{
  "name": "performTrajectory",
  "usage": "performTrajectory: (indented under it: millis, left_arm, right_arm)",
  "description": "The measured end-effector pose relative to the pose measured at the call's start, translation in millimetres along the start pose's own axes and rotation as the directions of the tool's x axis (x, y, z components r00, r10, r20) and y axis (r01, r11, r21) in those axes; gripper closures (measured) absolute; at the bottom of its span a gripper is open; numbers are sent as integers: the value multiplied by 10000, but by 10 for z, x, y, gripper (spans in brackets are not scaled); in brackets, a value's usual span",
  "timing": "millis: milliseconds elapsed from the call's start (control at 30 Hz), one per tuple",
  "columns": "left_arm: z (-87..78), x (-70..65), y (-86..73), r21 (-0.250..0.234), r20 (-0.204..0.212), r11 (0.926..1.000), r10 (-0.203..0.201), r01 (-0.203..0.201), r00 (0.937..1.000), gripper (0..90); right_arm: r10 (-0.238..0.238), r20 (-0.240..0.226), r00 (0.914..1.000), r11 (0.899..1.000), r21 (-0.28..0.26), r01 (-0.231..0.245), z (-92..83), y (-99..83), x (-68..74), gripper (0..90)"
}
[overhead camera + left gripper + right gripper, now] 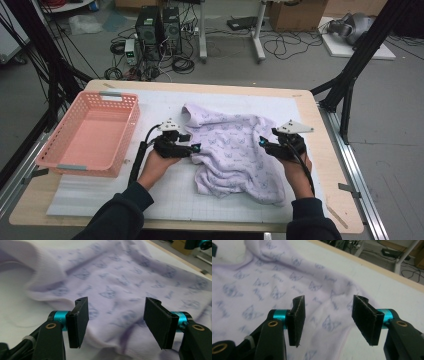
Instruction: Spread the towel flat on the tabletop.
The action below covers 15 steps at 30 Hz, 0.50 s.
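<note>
With the lilac garment (235, 150) lying crumpled to the right of the pink basket (90, 132) and both the left claw (196, 148) and right claw (261, 141) spread apart and empty at its sides, a shallow regrasp risked pinching one loose fold, bunching the cloth.
</note>
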State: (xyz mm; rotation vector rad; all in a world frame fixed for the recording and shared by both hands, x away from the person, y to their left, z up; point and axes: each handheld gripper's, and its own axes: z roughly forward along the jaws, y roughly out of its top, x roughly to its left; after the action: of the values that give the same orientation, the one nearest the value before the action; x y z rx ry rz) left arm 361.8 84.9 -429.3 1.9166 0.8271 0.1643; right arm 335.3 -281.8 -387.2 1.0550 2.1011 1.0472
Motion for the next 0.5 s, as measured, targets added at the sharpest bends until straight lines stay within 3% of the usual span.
performTrajectory:
  millis: [67,167,233,267,300,333,400,467,500]
  left_arm:
    - [105,-78,-44,420,182,9991,103,-111,9998,357]
    - [252,-159,-95,920,113,9950,370,-379,9993,342]
    - [333,-225,-120,1226,-99,9881,949,-929,9954,361]
    - [340,-251,-120,1212,-271,9839,1358,-1316,9904,446]
    - [339,-253,-111,1166,-242,9831,1448,-1411,9892,602]
    - [336,-243,-93,1206,-339,9833,1415,-1365,9894,709]
    - [275,-165,-62,922,-734,9901,1131,-1061,9909,768]
    - [155,9,-39,109,-950,9999,7,3,9955,805]
    - [84,94,-35,-180,-1078,9991,-390,372,9934,805]
  right_arm:
    - [46,-104,9999,10000,14,-46,-66,-94,13,435]
    - [280,-141,9995,9996,-15,-280,-113,-224,2,434]
    - [651,-160,9977,9978,-83,-653,-125,-326,-16,433]
    - [799,-195,9966,9967,-87,-801,-121,-366,-26,433]
    - [866,-219,9960,9962,-30,-867,-110,-395,-34,433]
    - [857,-262,9960,9963,67,-855,-98,-412,-44,433]
    - [943,-307,9951,9955,91,-940,-91,-420,-47,434]
    - [963,-346,9947,9953,21,-963,-99,-417,-37,433]
    - [911,-402,9950,9958,-8,-912,-99,-417,-32,433]
